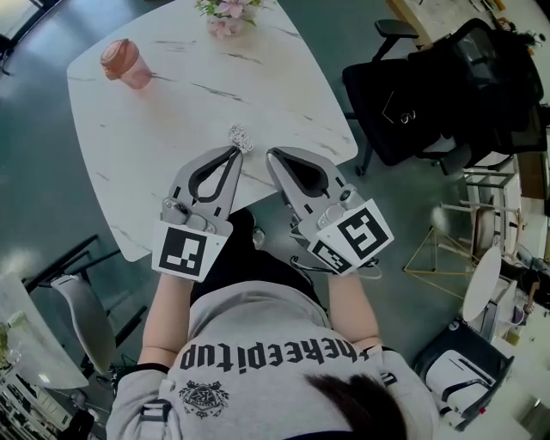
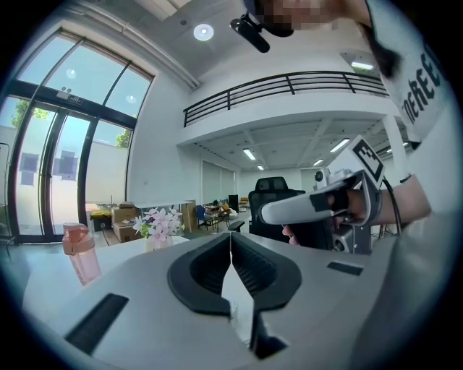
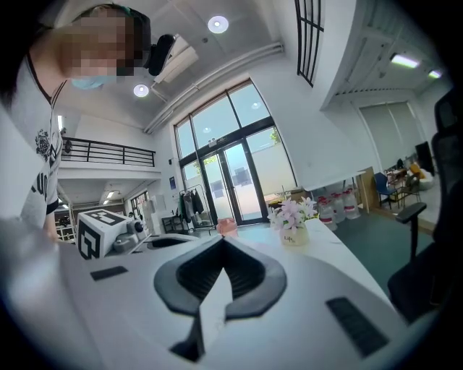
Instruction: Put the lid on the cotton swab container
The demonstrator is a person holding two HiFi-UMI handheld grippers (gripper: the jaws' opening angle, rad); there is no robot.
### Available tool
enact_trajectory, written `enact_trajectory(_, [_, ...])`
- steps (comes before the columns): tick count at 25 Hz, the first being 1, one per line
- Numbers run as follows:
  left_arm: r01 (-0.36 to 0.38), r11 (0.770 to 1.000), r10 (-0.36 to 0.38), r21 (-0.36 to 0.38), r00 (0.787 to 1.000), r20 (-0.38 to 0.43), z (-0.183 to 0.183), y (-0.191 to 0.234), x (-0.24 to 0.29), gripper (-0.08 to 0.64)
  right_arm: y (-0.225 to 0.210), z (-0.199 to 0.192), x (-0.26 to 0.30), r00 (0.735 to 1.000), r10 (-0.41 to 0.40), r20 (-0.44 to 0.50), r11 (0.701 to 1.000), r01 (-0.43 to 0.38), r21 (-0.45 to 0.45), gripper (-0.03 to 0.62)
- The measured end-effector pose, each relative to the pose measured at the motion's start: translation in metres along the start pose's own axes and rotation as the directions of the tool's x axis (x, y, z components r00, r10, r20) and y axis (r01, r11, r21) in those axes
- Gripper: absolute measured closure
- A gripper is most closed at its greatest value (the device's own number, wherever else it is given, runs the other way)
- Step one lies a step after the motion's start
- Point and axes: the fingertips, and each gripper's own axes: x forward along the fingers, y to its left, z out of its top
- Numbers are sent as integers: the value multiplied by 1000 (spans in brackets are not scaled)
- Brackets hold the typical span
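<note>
Both grippers sit side by side over the near edge of the white table [image 1: 172, 94], pointing away from the person. This looks like a ready stance, not a grip. The left gripper [image 1: 234, 153] has its jaws pressed together with nothing between them, and its own view shows only table through the slot behind the tips. The right gripper [image 1: 273, 157] is the same: jaws together and empty. The likely task piece, a small clear patterned thing [image 1: 241, 137], stands on the table just past the left gripper's tips. It is too small to tell whether it is the cotton swab container, its lid, or both already joined, or whether the tips touch it. No separate lid can be made out anywhere else. It stands close to the near edge, so a push towards the person could send it off the table, while the marble beyond it is bare and gives plenty of room to work. The pink bottle [image 1: 125, 64] at the far left and the flowers [image 1: 228, 13] at the far edge are well apart from it. The black office chair [image 1: 447, 94] stands off the table's right corner, out of the way.
</note>
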Motion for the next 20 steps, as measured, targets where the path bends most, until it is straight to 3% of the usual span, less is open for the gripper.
enact_trajectory(11, [5, 1000, -4, 17, 999, -48, -41, 17, 17, 540, -23, -15, 25, 999, 20, -34, 1000, -19, 24, 581])
enact_trajectory(14, [27, 999, -24, 34, 997, -74, -54, 18, 20, 464, -27, -19, 29, 999, 21, -40, 999, -20, 30, 581])
enact_trajectory(20, [50, 998, -45, 45, 993, -107, -76, 22, 26, 419, -33, -26, 36, 998, 23, -55, 999, -20, 41, 581])
